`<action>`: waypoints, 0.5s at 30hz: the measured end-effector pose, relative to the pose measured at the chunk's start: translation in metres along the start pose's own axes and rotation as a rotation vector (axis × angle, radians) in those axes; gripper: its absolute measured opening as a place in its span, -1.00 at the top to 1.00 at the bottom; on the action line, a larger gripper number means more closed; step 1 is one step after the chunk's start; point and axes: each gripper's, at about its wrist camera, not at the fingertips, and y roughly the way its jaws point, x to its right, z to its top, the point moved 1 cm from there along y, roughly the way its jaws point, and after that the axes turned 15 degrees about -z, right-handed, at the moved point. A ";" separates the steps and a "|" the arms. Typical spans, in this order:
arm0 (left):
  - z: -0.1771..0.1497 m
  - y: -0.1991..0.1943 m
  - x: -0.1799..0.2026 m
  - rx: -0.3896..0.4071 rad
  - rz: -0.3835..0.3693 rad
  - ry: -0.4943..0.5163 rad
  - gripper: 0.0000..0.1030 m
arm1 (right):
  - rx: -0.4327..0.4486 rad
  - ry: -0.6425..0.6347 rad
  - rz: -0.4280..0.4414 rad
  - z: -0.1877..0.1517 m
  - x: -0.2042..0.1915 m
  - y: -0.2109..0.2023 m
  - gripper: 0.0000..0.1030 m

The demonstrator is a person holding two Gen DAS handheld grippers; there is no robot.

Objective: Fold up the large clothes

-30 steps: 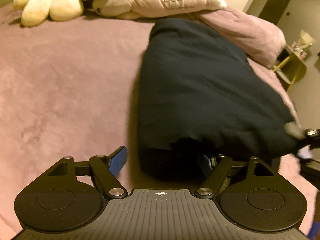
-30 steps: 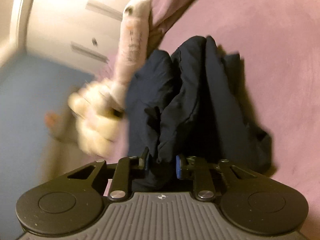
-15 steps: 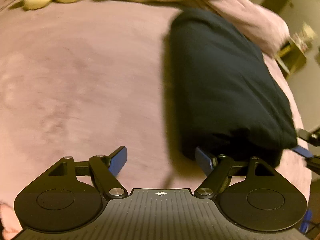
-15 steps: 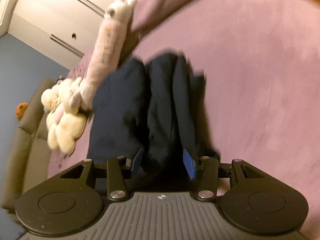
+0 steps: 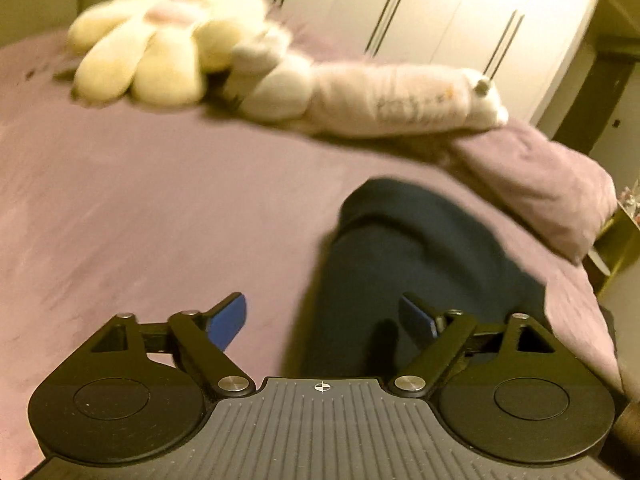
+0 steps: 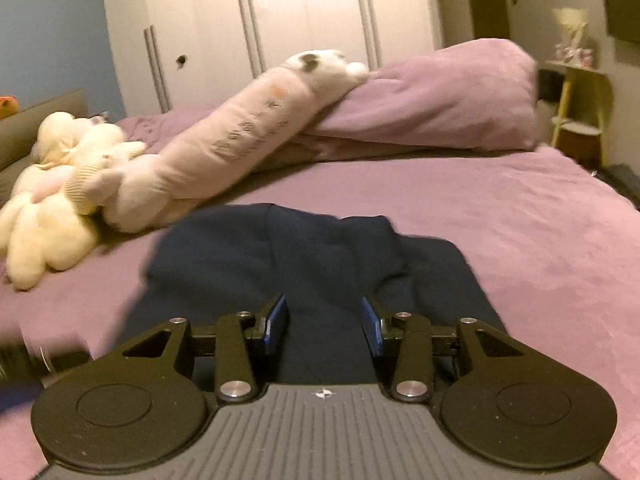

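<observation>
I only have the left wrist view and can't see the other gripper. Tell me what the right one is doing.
Observer: Right gripper is open, straddling the garment.
Operator: Report how the garment lies there.
Observer: Rumpled, with raised ridges across its far end.
Operator: Name anything on the left that I can't see.
Observer: A small orange thing at the frame's edge, too cut off to identify.

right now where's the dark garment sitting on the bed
In the right wrist view the dark garment lies bunched on the purple bedspread, just ahead of the right gripper, with the long plush toy beyond it to the left.
</observation>
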 end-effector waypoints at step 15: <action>-0.018 0.022 0.011 0.024 -0.022 0.057 -0.89 | -0.008 0.026 -0.073 -0.016 0.033 0.022 0.09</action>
